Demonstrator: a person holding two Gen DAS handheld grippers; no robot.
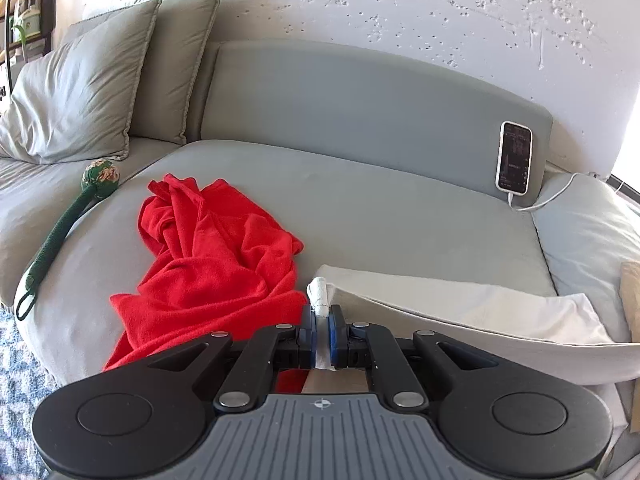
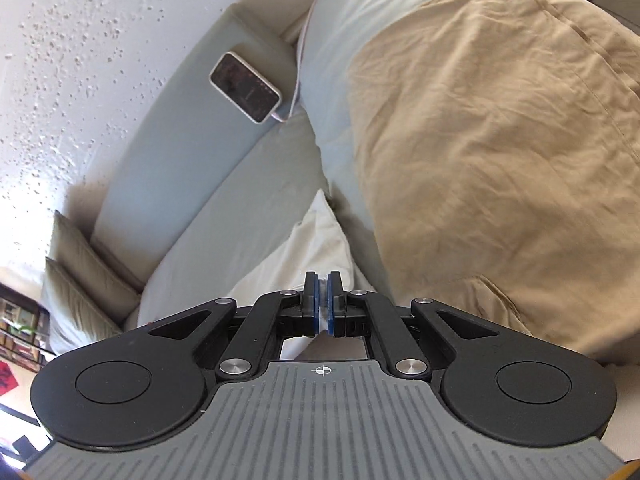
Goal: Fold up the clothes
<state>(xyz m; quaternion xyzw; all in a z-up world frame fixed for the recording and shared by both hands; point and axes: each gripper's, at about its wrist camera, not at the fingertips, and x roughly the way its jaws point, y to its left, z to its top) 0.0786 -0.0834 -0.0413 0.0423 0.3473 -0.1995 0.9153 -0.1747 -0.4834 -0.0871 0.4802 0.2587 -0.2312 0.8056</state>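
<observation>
A white garment [image 1: 472, 320] hangs stretched in the air above the grey sofa seat [image 1: 360, 208]. My left gripper [image 1: 321, 312] is shut on one bunched corner of it. In the right wrist view my right gripper [image 2: 322, 304] is shut, with the white garment [image 2: 304, 252] running under its jaws; the pinch itself is hidden. A crumpled red garment [image 1: 208, 264] lies on the seat left of my left gripper. A tan garment [image 2: 500, 160] lies over a pale cushion to the right.
A phone [image 1: 515, 157] on a white cable leans against the sofa back. A green long-handled massage mallet [image 1: 68, 220] lies at the left. Grey pillows [image 1: 88, 88] stand at the far left. A patterned rug [image 1: 20, 380] lies below.
</observation>
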